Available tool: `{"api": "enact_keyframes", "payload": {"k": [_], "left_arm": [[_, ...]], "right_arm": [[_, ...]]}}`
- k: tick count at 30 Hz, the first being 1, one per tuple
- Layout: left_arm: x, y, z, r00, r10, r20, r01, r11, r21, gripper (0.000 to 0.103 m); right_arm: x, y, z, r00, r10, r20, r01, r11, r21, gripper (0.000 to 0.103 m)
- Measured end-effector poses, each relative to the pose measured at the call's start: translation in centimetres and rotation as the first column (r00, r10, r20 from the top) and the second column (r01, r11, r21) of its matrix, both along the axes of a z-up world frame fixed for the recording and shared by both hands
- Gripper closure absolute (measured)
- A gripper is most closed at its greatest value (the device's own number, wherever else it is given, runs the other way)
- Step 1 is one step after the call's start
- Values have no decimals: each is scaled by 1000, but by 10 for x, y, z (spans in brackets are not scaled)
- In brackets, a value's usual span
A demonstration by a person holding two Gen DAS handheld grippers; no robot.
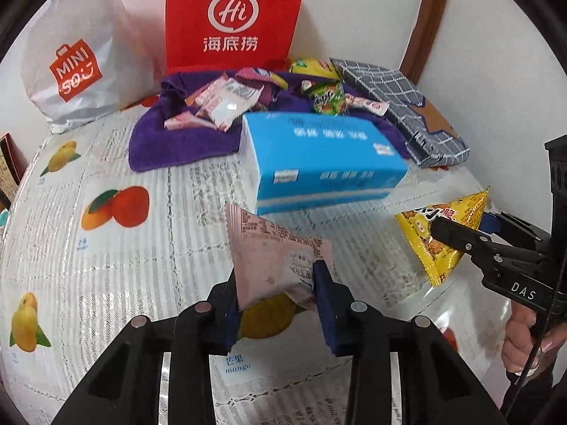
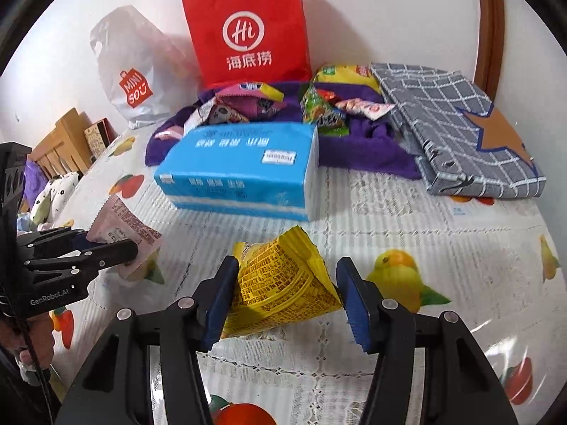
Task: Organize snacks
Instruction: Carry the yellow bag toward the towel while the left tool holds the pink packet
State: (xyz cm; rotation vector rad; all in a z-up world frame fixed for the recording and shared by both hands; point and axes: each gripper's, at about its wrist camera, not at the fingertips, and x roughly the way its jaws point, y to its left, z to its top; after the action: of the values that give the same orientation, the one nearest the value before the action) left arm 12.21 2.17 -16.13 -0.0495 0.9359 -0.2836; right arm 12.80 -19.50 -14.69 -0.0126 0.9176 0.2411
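With the left gripper clamped on the pink snack packet and the right gripper clamped on the yellow snack packet, both just above the table's near edge, lift each clear of the blue tissue pack before carrying.

Glossy plastic tablecloth; fuzzy purple towel.

Open fruit-print tablecloth in the foreground; passage free left and right of the blue rectangular tissue pack. Behind it: purple towel heaped with small snack packets, grey checked folded cloth, red paper bag and white plastic bag against the wall.
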Motion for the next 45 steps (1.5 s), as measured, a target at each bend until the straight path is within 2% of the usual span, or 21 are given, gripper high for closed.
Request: {"api": "enact_keyframes", "payload": {"k": [5,21,31,42,44,45], "left_arm": [[8,0,22,1000,9,18,-9,1000,-30,68],[49,-3,98,994,30,104,-25,999,-43,68],[68,-4,115,993,28,117,-23,999,-46,68],[80,-1,119,993,35,116,-30,998,-49,68],[80,-1,119,993,33,117,-28,998,-50,75],[82,0,120,993,33,115,-27,998,-51,75]], "right_arm": [[7,-2,23,999,-11,30,11,1000,2,46],[58,9,95,991,4,133,-3,1000,-9,47],[80,7,109,990,-13,142,16,1000,-18,47],[98,10,114,990,-22,139,25,1000,-18,47],[100,12,115,990,-20,139,23,1000,-20,47],[101,13,115,990,-18,140,21,1000,-20,47]]}}
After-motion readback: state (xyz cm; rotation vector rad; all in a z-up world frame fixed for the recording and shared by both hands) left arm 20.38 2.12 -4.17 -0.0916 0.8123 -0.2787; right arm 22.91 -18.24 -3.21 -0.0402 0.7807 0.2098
